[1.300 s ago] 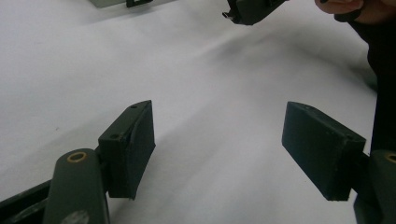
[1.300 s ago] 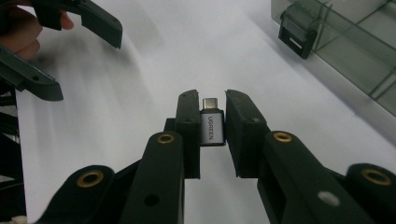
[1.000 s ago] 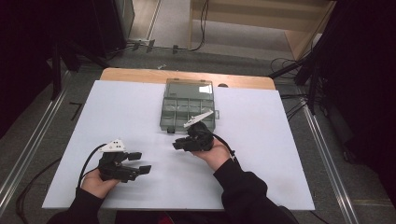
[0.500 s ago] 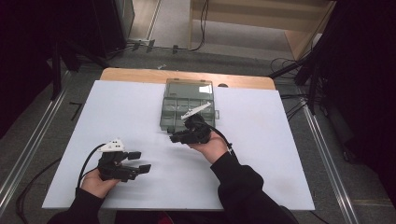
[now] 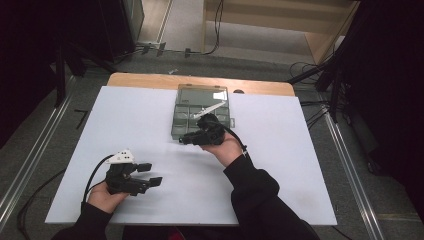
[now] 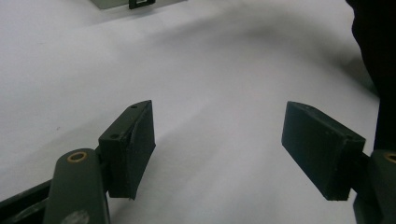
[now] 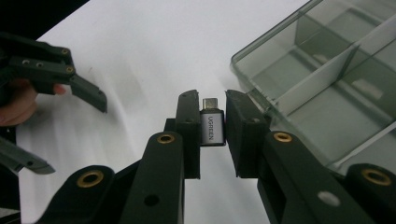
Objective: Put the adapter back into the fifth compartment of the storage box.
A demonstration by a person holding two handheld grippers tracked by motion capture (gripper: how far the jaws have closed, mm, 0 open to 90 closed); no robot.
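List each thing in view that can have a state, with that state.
right gripper: shut on the USB adapter
USB adapter: clamped between the jaws, plug end outward
left gripper: open, nothing between the jaws
compartment box: lid open, near compartments look bare

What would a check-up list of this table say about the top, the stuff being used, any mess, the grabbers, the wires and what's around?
Surface: white table top on a wooden board, bare apart from the items below.
Job's things: small silver UGREEN adapter; clear compartment box, open, its compartments look bare.
Clutter: nothing seen.
Grippers: right hand-held gripper shut on the adapter, beside the box's near edge; left hand-held gripper open, nothing between its jaws, low over the table top.
Cables: a black cable trails from the left hand-held gripper; more cables lie on the floor beyond the table.
Surroundings: dark curtains at the sides, wooden furniture behind.
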